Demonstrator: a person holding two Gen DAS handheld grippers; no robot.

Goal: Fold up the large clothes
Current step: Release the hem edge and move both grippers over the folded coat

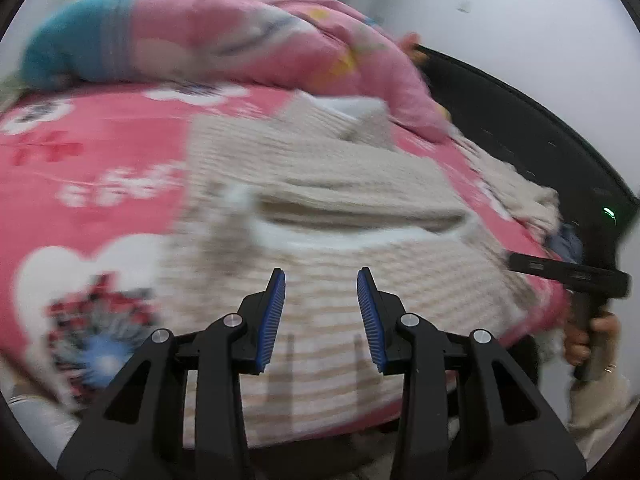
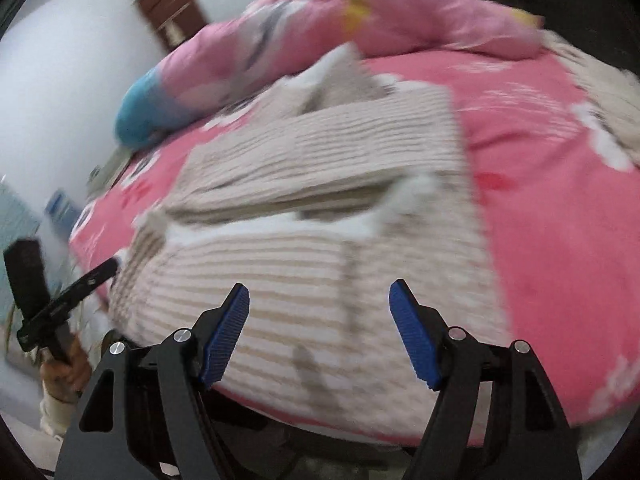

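both sets of blue-padded fingers stand apart with nothing between them: the left gripper (image 1: 321, 316) moderately spread, the right gripper (image 2: 320, 332) wider. each hangs above the near part of a beige-and-white striped knit sweater (image 1: 340, 216) that lies partly folded on the bed (image 1: 100, 184), whose cover is pink with white hearts and flowers. a rumpled pink quilt (image 1: 248, 36) with a blue end is heaped along the far side of the bed, just beyond the sweater. both views are blurred.

left tool (image 1: 321, 280) agape, right tool (image 2: 319, 292) agape (wider)
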